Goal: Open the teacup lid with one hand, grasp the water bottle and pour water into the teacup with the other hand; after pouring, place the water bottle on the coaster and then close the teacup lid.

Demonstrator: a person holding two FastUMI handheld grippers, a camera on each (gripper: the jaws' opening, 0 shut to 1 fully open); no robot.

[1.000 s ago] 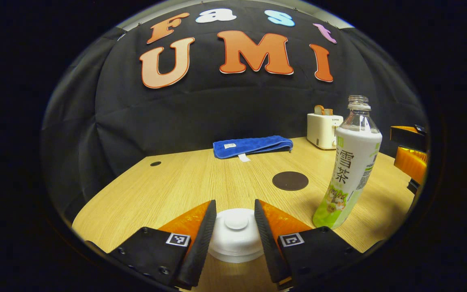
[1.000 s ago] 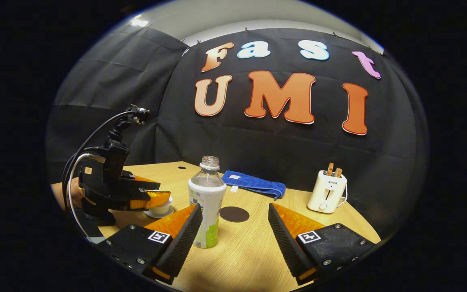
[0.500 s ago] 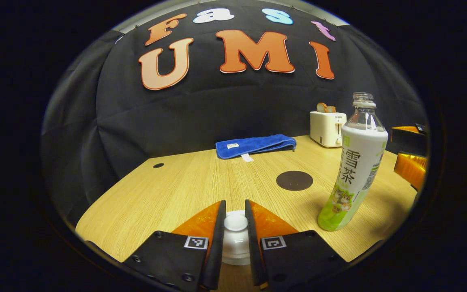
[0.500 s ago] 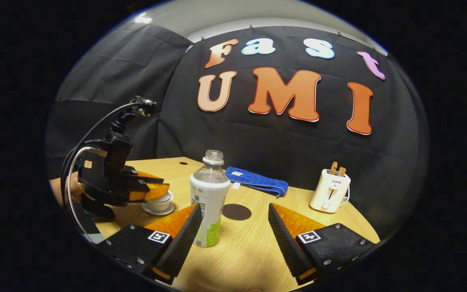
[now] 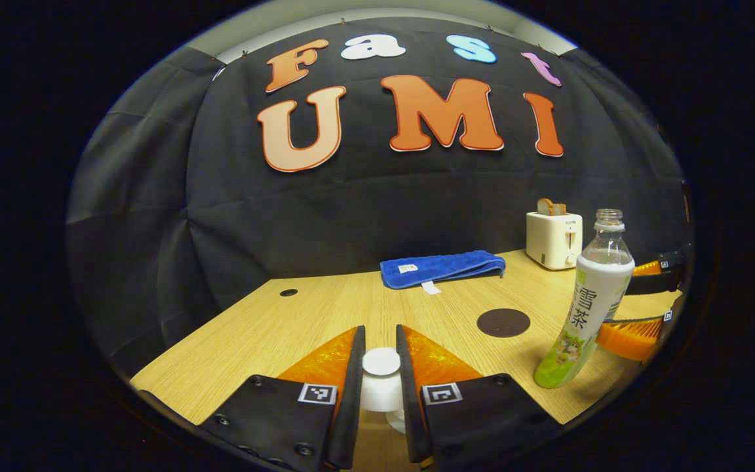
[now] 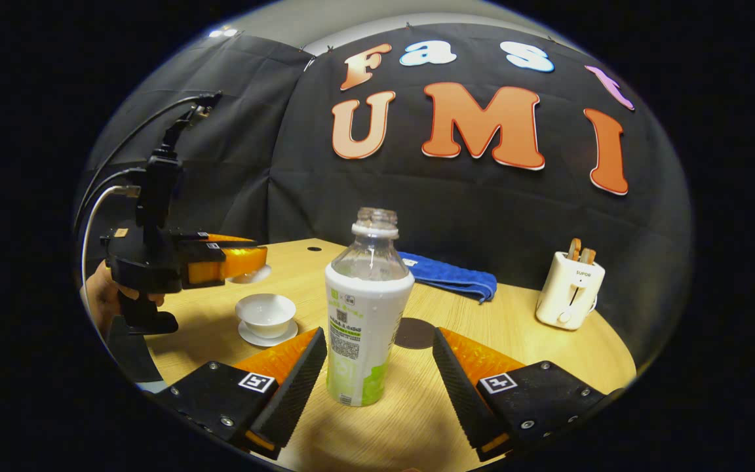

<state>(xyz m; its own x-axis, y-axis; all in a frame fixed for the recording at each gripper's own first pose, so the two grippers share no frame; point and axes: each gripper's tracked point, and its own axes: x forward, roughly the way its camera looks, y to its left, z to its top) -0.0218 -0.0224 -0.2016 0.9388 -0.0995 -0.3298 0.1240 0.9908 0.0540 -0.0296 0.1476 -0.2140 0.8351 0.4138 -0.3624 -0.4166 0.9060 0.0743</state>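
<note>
My left gripper (image 5: 380,335) is shut on the knob of the white teacup lid (image 5: 381,377) and holds it in the air. In the right gripper view that left gripper (image 6: 236,260) hangs above and left of the uncovered white teacup (image 6: 265,312), which sits on its saucer (image 6: 266,335). The uncapped water bottle (image 6: 366,314) stands upright on the table between the fingers of my open right gripper (image 6: 377,341); neither finger presses on it. The dark round coaster (image 5: 503,322) lies just behind the bottle (image 5: 584,308), and its near part is hidden in the right gripper view.
A folded blue towel (image 5: 442,269) lies at the back of the wooden table (image 5: 272,328). A white toaster (image 6: 569,292) stands at the back right. A hand (image 6: 99,295) holds the left gripper at the table's left edge.
My left gripper shut on the lid's knob and lifted the lid off the cup. My right gripper moved forward, so the bottle now stands between its fingers.
</note>
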